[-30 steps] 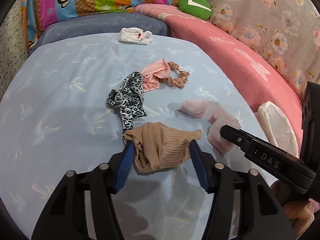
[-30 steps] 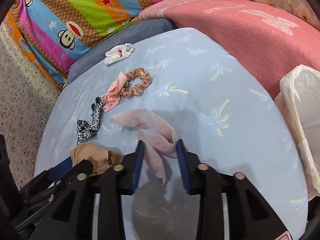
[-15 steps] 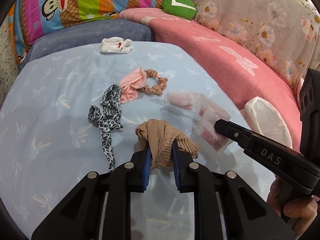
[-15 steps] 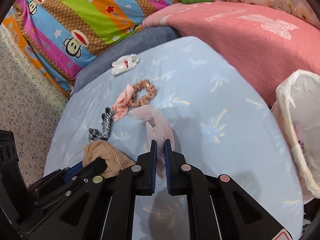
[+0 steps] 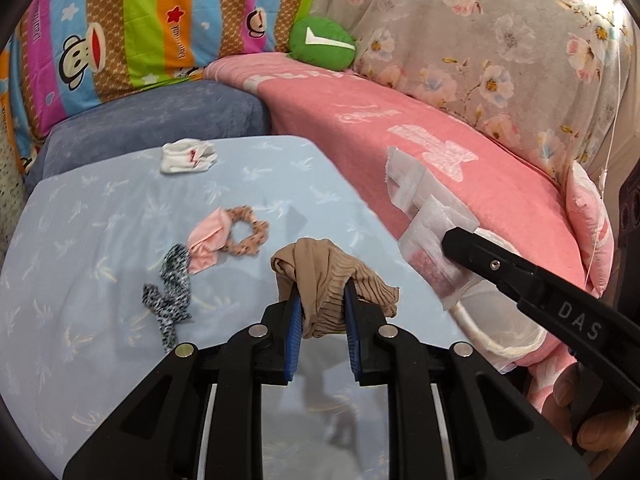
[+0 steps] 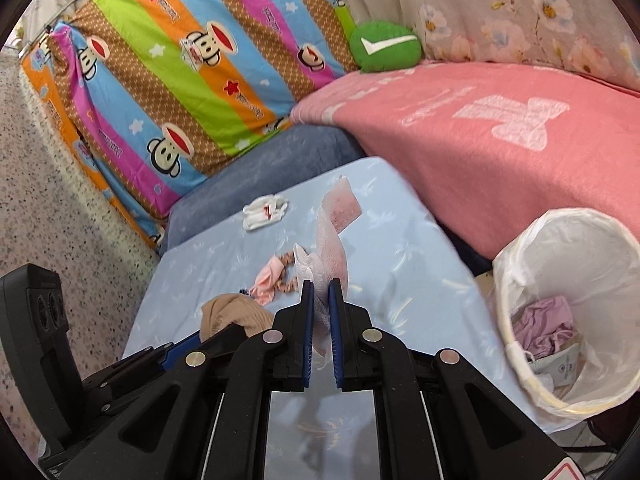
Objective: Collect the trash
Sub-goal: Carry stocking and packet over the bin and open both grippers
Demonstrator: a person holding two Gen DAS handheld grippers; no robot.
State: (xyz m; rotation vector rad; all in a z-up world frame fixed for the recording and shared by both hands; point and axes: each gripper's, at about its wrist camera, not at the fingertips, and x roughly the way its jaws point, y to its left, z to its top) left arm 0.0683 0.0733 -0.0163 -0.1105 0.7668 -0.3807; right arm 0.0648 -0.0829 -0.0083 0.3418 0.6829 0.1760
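Both grippers loaded, lifted clear of the light-blue palm-print sheet (image 5: 100, 240); prob so both bits go to the bin in one trip.

Left gripper (image 5: 322, 316): blue pads narrowed onto a crumpled tan ribbed fabric wad (image 5: 328, 276), pinched near its middle. Loose folds bulging above the pads, one flap drooping right. Grip looks firm, soft stuff, unlikely to slip.

Right gripper (image 6: 320, 304): pads nearly together, clamped on the low end of a thin pinkish translucent plastic wrapper (image 6: 334, 236). Rest of wrapper standing up beyond the fingertips, creased, semi-see-through w/ reddish speckle. Light & floppy; edge hold only, could flutter or slide out.

White-lined round trash bin (image 6: 520, 364) below & to the right of the right gripper, beside the sheet, by the pink blanket (image 6: 480, 140). Some purple fabric & paper already inside. Wrapper not yet over the rim.

Left on sheet, apart from both grippers: leopard-print hair tie (image 5: 170, 296), pink cloth w/ brown scrunchie (image 5: 224, 236), white folded socks (image 5: 188, 156) at far edge. Trash or not: can't tell.
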